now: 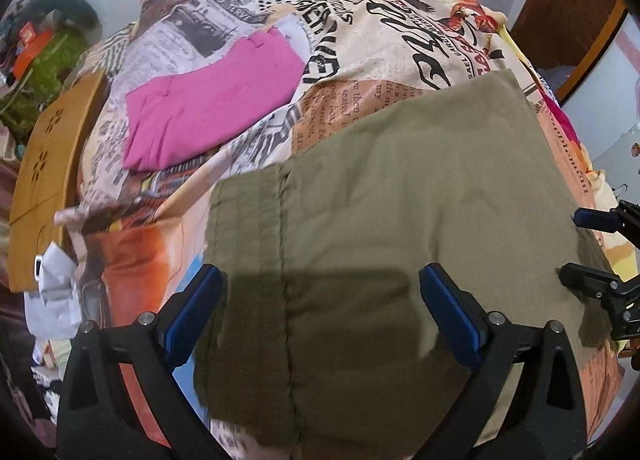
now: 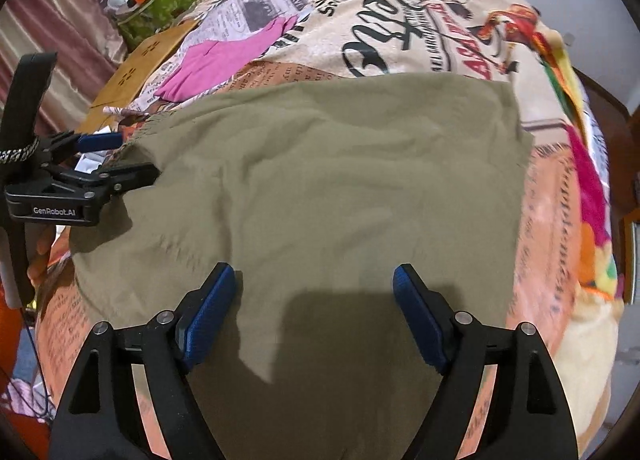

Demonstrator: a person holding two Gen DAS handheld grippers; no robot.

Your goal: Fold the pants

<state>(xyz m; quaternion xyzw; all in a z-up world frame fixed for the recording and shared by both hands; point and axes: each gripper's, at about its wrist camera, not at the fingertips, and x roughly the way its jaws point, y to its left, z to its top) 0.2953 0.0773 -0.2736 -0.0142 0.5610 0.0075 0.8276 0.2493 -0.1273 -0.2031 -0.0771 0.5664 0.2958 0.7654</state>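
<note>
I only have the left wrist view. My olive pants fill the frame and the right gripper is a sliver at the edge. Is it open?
Observer: Yes, the right gripper is open, nothing between its fingers, above the olive pants.
Operator: How does the cloth's far right edge lie?
Observer: Its far right corner lies flat on the printed bedsheet, with sheet showing beyond it.
Operator: Is my left gripper gripping anything?
Observer: From that side the left gripper is open at the pants' left edge, holding nothing.
</note>
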